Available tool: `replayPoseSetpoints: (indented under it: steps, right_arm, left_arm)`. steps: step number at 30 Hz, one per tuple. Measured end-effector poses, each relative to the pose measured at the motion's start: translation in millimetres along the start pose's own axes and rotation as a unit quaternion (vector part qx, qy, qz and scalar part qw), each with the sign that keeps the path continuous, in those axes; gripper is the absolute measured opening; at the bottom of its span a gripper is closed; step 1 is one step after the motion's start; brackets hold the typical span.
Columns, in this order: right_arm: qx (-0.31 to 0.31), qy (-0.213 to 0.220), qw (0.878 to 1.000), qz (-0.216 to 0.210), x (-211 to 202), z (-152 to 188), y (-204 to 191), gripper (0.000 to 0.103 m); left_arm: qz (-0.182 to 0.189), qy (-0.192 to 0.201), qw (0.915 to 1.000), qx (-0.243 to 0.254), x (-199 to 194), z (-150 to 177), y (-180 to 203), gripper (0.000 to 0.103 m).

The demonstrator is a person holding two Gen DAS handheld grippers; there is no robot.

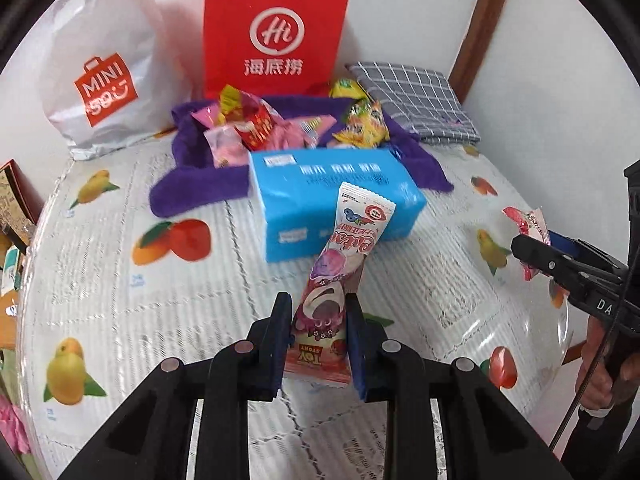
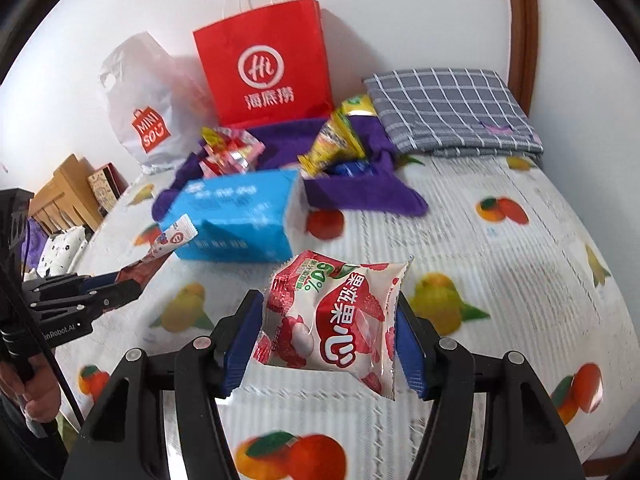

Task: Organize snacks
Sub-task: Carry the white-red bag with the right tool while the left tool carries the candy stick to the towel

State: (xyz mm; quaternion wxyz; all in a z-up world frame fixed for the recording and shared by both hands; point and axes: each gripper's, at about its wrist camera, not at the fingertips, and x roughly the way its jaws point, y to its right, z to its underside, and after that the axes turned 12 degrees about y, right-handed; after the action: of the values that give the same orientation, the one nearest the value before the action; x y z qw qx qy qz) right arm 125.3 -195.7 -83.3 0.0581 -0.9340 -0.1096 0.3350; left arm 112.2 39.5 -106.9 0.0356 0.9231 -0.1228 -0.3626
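Two grippers, two snacks, both in the air over the fruit-print table cover point(image 1: 120, 280) that fills the lower half of each frame. Biggest things first: the red paper bag point(image 1: 276, 32) stands top centre against the wall, with the white shopping bag point(image 1: 100, 80) at upper left and a folded checked cloth point(image 1: 416, 100) at upper right. Below the red bag lies a purple towel point(image 1: 200, 184), and on it two heaps are forming: pink and red packets point(image 1: 248, 128) on the left, yellow packets point(image 1: 364, 120) on the right. In front, mid-frame, sits a blue tissue pack point(image 1: 332, 196).

Now the action: the left gripper point(image 1: 318, 340) is clamped on a long ice-cream-print wrapper point(image 1: 340, 264), low centre, pointing up toward the tissue pack. The right gripper point(image 2: 328, 344) squeezes a lychee jelly pouch point(image 2: 336, 320), low centre of its own view.

My read: sorting is well along. No loose snacks show elsewhere on the cover, so these two may be the last to place.
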Motion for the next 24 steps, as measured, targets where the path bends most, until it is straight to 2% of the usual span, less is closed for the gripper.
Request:
replayPoseSetpoints:
  steps: [8,24]
  right_arm:
    - [0.000,0.019,1.000,-0.004,-4,-31,-15,0.062]
    - [0.018,0.038,0.999,-0.003,5,-76,-8,0.062]
  left_arm:
    - [0.014,0.022,0.9997,-0.002,-5,-25,-3,0.025]
    - [0.034,0.042,0.9985,0.003,5,-67,2,0.025]
